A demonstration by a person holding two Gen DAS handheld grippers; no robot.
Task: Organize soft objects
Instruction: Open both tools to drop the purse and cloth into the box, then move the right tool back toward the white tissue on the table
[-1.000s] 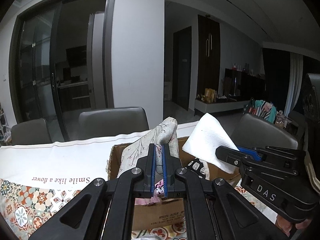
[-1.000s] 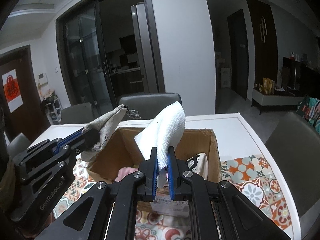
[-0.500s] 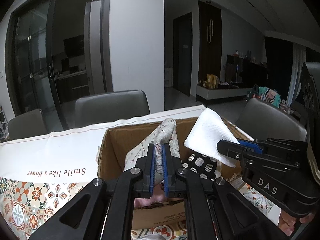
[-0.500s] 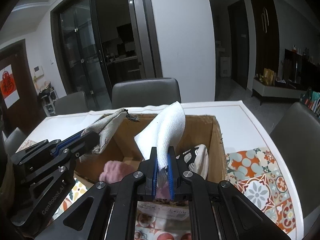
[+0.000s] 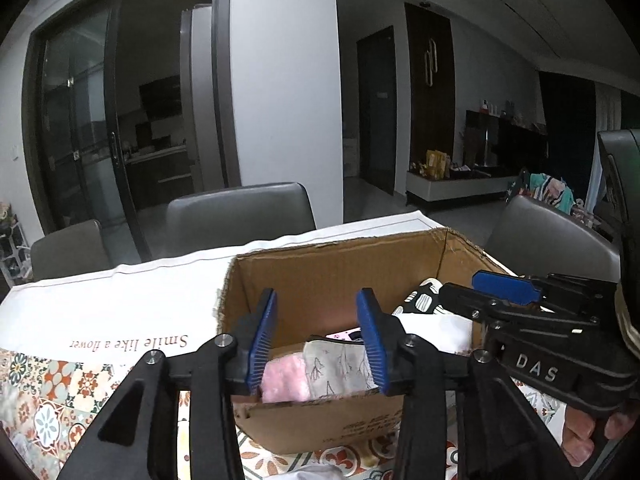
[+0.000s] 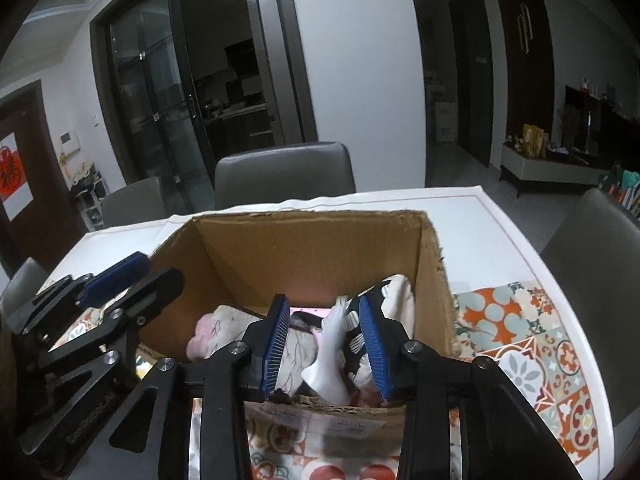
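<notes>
Grippers, left (image 5: 317, 336) and right (image 6: 325, 343), are hovering spread over cardboard box (image 6: 308, 248), possibly touching heaped cloths (image 5: 340, 366); grey chairs (image 6: 285, 174) crowding table (image 6: 476, 216).

Both wrist cams face fwd, close over shared cardboard box (image 5: 340, 272).

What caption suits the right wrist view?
Right gripper open over cardboard box, white cloth dropped among fabrics inside.

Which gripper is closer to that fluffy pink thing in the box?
Left. The left gripper hangs right above the pink cloth; the right gripper sits over the box's opposite side.
</notes>
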